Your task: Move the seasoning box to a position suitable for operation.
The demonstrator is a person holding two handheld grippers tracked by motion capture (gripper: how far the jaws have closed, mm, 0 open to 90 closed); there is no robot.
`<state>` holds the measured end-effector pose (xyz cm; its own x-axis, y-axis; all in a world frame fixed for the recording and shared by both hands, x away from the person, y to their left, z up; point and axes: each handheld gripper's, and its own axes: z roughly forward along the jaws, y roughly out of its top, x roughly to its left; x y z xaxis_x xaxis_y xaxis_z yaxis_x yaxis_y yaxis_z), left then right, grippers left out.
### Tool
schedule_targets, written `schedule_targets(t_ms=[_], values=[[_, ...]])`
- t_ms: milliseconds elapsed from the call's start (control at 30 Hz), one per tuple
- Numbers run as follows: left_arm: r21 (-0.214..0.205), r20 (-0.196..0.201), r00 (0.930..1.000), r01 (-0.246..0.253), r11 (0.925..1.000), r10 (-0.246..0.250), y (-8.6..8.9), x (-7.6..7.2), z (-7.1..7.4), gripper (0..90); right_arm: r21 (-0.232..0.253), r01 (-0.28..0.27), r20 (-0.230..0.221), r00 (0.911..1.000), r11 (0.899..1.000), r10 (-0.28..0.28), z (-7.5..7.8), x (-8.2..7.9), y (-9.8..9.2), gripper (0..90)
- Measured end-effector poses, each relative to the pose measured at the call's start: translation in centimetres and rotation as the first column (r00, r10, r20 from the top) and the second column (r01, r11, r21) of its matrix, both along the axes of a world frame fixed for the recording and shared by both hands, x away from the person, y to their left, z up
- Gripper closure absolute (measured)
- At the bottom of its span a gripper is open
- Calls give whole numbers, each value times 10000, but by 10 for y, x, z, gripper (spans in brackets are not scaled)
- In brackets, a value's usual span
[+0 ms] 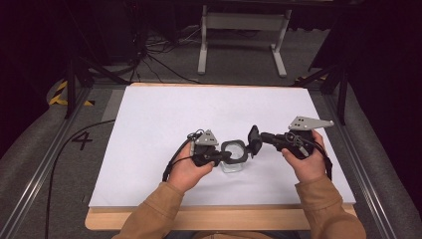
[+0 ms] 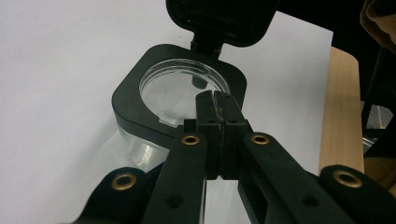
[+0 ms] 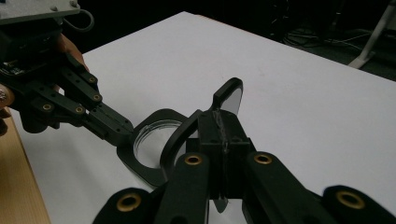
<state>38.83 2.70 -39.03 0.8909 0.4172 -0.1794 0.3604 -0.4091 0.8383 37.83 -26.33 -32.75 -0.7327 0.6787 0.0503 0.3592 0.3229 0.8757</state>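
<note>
We work at a clear square jar [image 1: 234, 160] with a black collar, which stands on the white sheet [image 1: 164, 124] near the table's front edge, at about 6 o'clock from the sheet's middle and between our two hands. Our left gripper [image 1: 225, 156] comes in from 9 o'clock and is clenched on the collar's near rim; in the left gripper view its closed jaws lie over the rim beside the round mouth. Our right gripper [image 1: 255, 141] comes in from 3 o'clock and is clenched on the hinged lid [image 1: 254, 138], which stands upright at the jar's 2 o'clock side; in the right gripper view the lid's edge is pinched between the jaws. We judge the step to be swinging the lid on its hinge, opening or closing we cannot tell. To do it well, we hold the collar firmly so the jar neither slides nor tips, and we move the lid in an arc about the hinge rather than pulling straight, which could strain the hinge or drag the jar. We keep the pinch on the lid's edge so it does not slip. The only writing we can read is a "4" [image 1: 82, 141] marked on the grey floor at 9 o'clock from the table; the jar shows no label.
</note>
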Motion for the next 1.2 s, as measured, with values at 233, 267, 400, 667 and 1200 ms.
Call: schedule_targets(t_ms=[233, 267, 400, 667, 1200], values=[[-60, 39, 10000, -63, 10000, 63, -1, 0, 0, 900, 1, -397, -33, 9992, 9992, 397, 0, 0, 14, 900], [94, 125, 9999, -63, 9999, 62, -2, -1, 1, 900, -44, -471, -36, 9989, 9989, 471, -1, 0, 16, 900], [690, 413, 9991, -77, 9976, 48, -1, -5, 10, 885, -293, -659, -159, 9977, 9974, 655, -5, 2, 27, 900], [248, 165, 9945, -1043, 9942, 1039, 38, 4, 26, 881, -515, -1028, -343, 9943, 9934, 1011, -12, 4, 41, 900], [440, 54, 9767, -2147, 9757, 2146, 66, 12, 29, 875, -1010, -1531, -1138, 9834, 9830, 1415, -35, 7, 58, 900]])
